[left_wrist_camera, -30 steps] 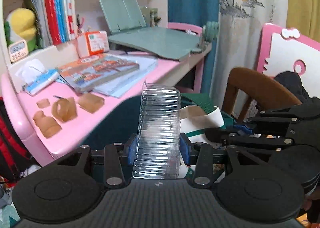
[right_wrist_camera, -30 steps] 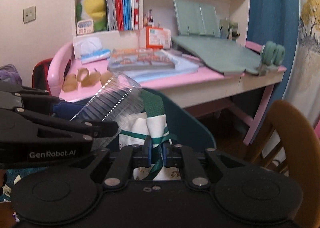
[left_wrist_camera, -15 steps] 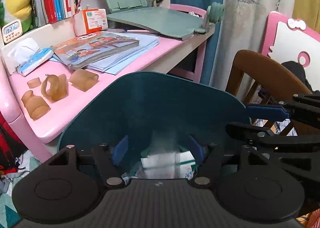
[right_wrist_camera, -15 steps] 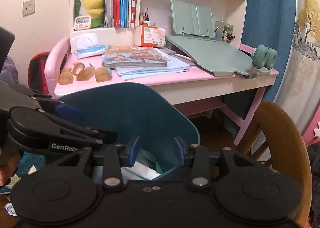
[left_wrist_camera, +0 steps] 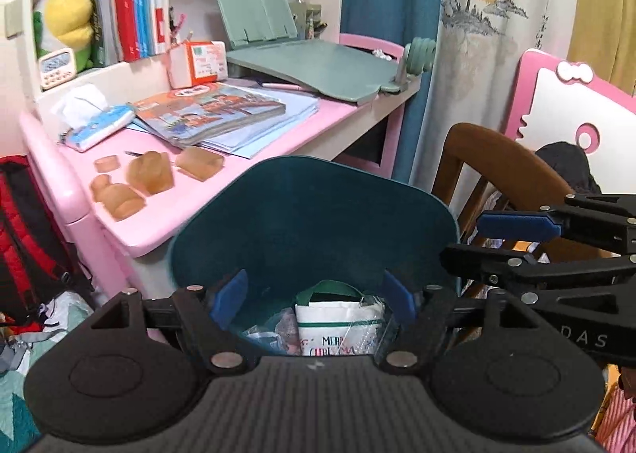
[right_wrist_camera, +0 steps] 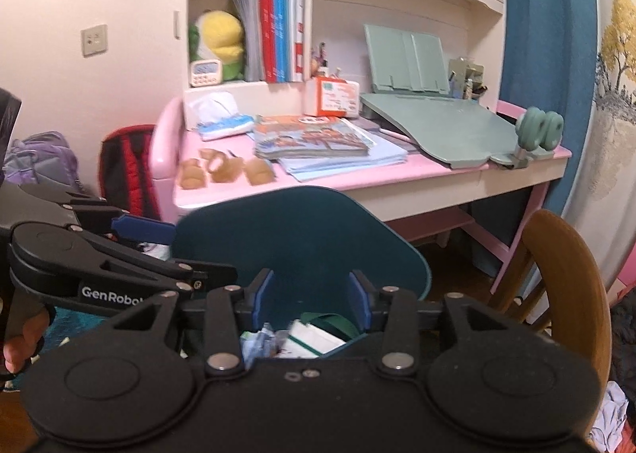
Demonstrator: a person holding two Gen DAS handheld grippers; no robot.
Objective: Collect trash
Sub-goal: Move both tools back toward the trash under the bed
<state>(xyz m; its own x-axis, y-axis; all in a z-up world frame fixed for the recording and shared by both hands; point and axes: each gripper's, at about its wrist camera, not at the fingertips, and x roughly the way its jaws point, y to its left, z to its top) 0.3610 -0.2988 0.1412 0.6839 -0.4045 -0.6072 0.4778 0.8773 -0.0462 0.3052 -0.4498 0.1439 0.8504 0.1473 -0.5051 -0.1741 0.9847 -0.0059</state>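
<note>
Pink and crowded, the bench (left_wrist_camera: 254,174) fills the upper left of the left wrist view: a stack of books (left_wrist_camera: 210,115), a tissue pack (left_wrist_camera: 99,127), amber lumps (left_wrist_camera: 135,182) near its front edge, a green reading stand (left_wrist_camera: 314,67) toward the curtain (left_wrist_camera: 389,15). Shelves behind carry upright books and a yellow plush (right_wrist_camera: 218,35). A red backpack (left_wrist_camera: 28,222) leans at the far left, and a wooden chair (right_wrist_camera: 572,278) stands at the right.

Low in the centre of both views sits the teal bin (left_wrist_camera: 310,222), its tall back rising toward the bench. Inside lies the trash — a white bag (left_wrist_camera: 338,325) with green handles, clear plastic (left_wrist_camera: 373,310) against it and crumpled wrappers (right_wrist_camera: 258,341).

Both claws hover over the bin mouth. The left claw (left_wrist_camera: 314,302) has its jaws opening with nothing pressed between the blue pads; the bag shows well below the gap. The right claw (right_wrist_camera: 312,298) is likewise opening and empty.

Risks, as I judge them: the bag stands high in the bin, so light plastic on top may spring back and slide out over the low front rim. The two claws sit close — pulling away together could knock one against the other or clip the rim and tip the bin. The chair crowds the right side, leaving little room to swing clear.
</note>
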